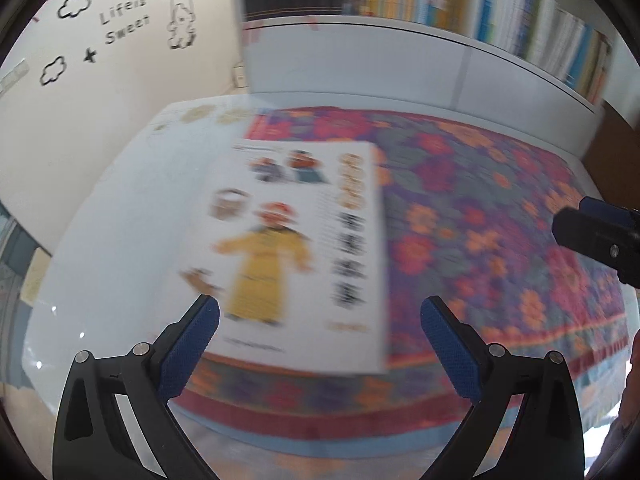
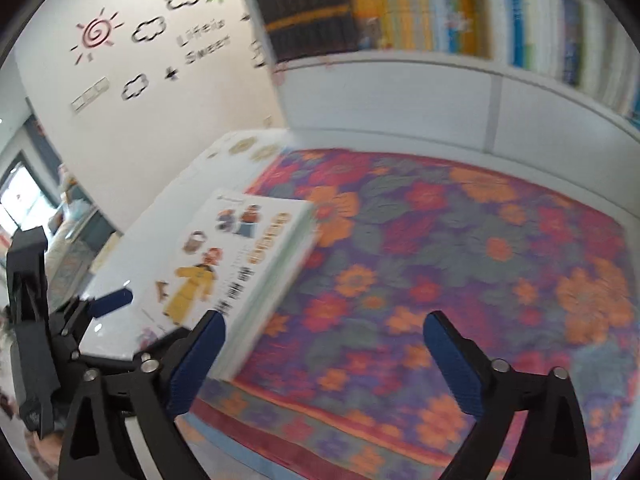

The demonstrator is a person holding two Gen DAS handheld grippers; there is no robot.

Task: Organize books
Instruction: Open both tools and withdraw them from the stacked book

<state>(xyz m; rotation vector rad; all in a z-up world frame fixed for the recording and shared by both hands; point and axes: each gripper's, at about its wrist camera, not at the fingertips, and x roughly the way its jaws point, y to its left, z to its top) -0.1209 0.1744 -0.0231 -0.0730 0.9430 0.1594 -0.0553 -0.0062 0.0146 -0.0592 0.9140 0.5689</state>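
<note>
**Two claws wide, one book stack lying between cloth and bare counter**

Both of your claws stand wide with nothing between the blue pads: the left claw (image 1: 320, 316) hangs over the near edge of the book, the right claw (image 2: 324, 334) over the flowered cloth just beside it.

The white picture book with a yellow-robed cartoon figure on its cover (image 1: 296, 248) lies flat on top of a small stack, partly on the red, purple and orange floral cloth (image 2: 460, 264) and partly on the glossy white counter (image 1: 120, 240). Its large dark title characters are too blurred to read.

On the white wall (image 2: 160, 128) the black decal reads "Life is Sweet", among cloud outlines and a pink spiral sun. The upright books on the white shelf (image 2: 400, 8) behind the counter are smeared; no spine can be read.
</note>
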